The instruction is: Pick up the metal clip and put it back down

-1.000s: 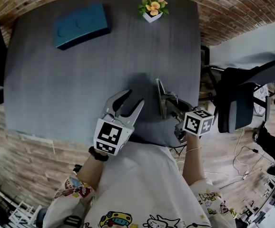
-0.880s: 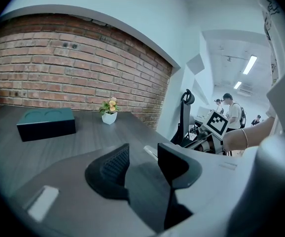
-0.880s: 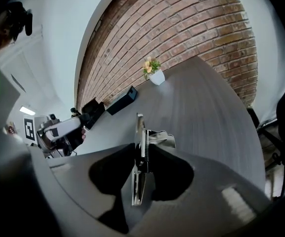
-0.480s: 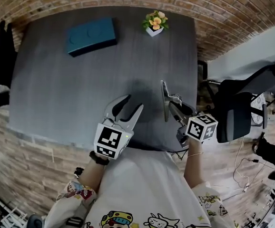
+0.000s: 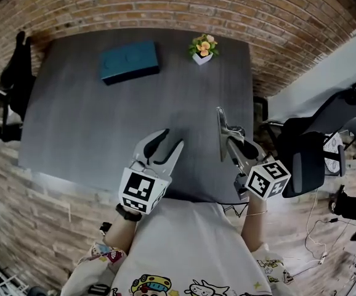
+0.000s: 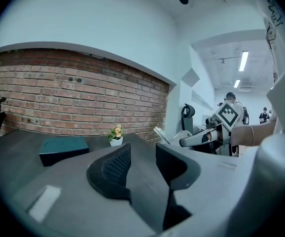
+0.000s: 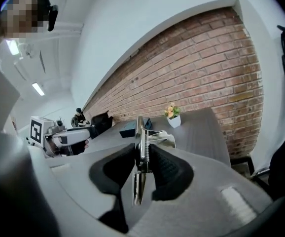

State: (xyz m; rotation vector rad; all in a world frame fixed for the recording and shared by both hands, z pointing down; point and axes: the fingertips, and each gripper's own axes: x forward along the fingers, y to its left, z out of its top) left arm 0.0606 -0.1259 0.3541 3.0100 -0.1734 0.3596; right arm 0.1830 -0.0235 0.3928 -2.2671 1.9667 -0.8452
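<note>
The right gripper (image 7: 143, 164) presses its ribbed black pads against both flat faces of the thin silver spring-loaded metal clip (image 7: 140, 132). It holds the clip edge-up above the near right part of the dark grey matte table (image 5: 104, 122), apparently clear of the surface and ready to be set back down. The left gripper (image 5: 169, 142) hangs over the table's near edge as a spare. It holds nothing, and its jaws stand wide apart but have just been closing. The clip is rigid and glossy, so gripping its flat faces probably limits slipping.
</note>
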